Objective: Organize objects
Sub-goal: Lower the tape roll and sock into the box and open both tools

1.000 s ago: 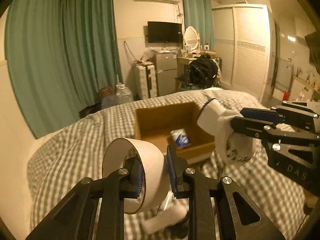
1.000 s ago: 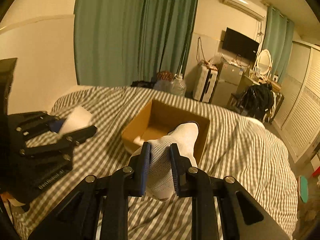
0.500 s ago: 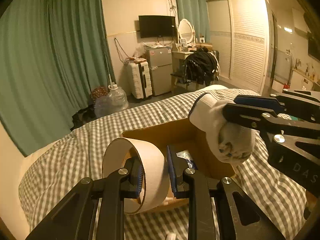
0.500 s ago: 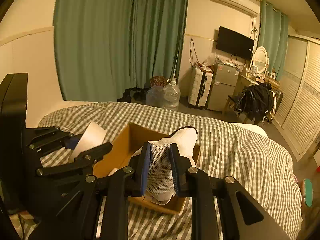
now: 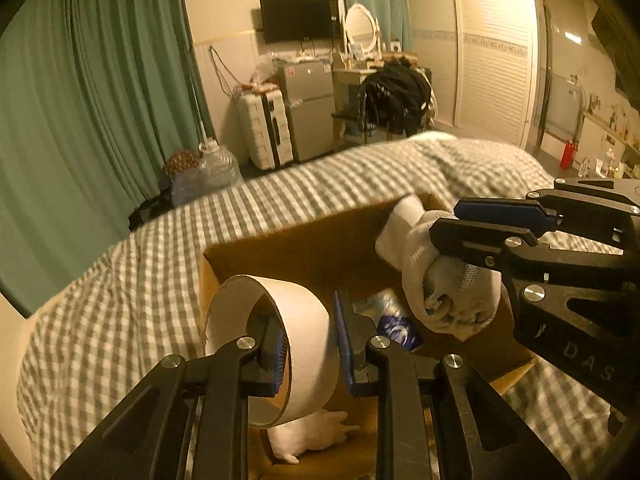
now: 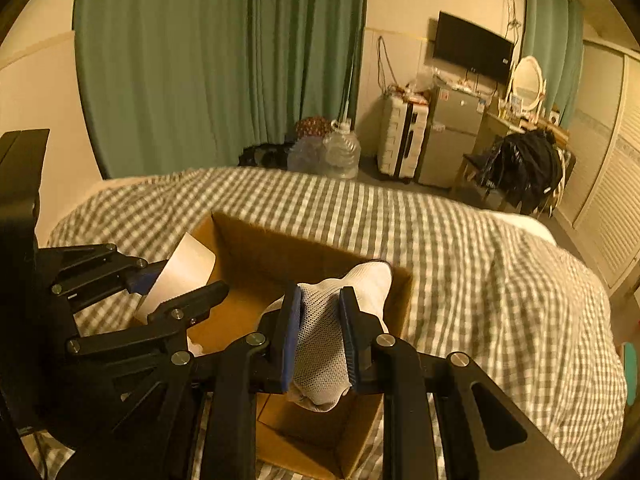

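1. We've got the left gripper (image 5: 310, 344) clamped on a roll of white tape (image 5: 276, 344), one finger inside the core and the other pressed on the outer face, so the roll stands on edge between the blue pads (image 5: 342, 340).
2. The tape sits over the left side of the open cardboard box (image 5: 304, 248). From the right wrist view we only see a white slice of it (image 6: 180, 274), poking up by the box's left wall.
3. Our right gripper (image 6: 320, 334) is squeezed shut on a white mesh sock (image 6: 340, 320), its fingers pinching the bunched middle, with the cuff end sticking out past the tips.
4. In the left wrist view that same sock (image 5: 436, 272) hangs over the right part of the box, with the right gripper (image 5: 472, 228) coming in from the right edge of the frame.
5. Inside the box, we can see a blue and white packet (image 5: 390, 320) on the floor toward the right side, partly hidden behind the left gripper's finger.
6. There's also something soft and white (image 5: 316, 430) lying in the box near its front edge, under the tape. Can't tell what it is.
7. The box (image 6: 288, 248) sits on the bed (image 6: 460, 248), on a grey and white checked cover, roughly mid-bed and nearer the side with the green curtain (image 6: 208, 60).
8. Past the foot of the bed we've got a white suitcase (image 5: 264, 128), a small fridge (image 5: 308, 108) and a TV (image 5: 300, 20) on the wall.
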